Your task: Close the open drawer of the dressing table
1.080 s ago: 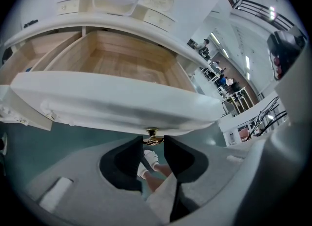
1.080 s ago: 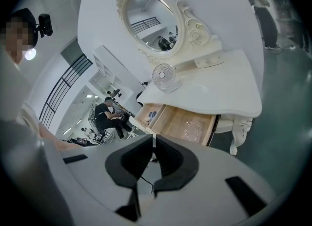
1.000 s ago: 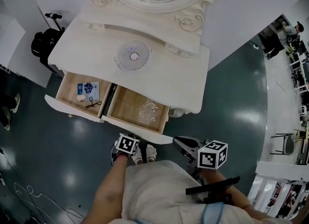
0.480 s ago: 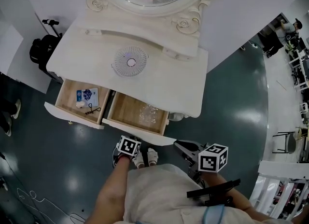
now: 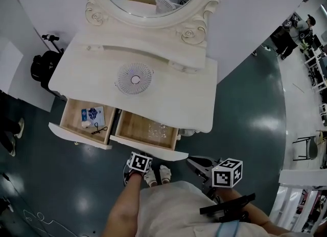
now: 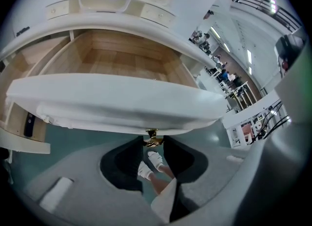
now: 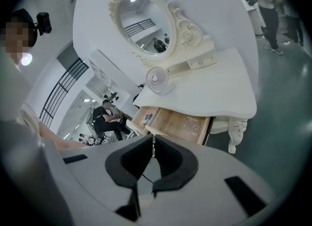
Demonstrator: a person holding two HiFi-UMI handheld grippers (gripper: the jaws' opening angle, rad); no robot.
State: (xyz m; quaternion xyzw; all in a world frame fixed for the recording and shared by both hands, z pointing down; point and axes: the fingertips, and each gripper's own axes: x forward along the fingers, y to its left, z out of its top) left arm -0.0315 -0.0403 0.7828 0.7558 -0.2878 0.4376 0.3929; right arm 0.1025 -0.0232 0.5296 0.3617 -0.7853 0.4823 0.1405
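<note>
Drawer (image 5: 145, 128) of pale wood, curved white front, juts open from the dressing table (image 5: 168, 95). Our left gripper (image 6: 152, 141) clamps its small brass knob (image 6: 151, 135). Our right gripper (image 7: 153, 137), jaws together, hangs well apart.

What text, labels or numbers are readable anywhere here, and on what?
No legible text in any view.
Blue packet in the drawer at the head view's left: print too small to read.
Left marker cube, right marker cube: black-and-white square patterns only, no characters.
Fan on the tabletop: no brand readable.
</note>
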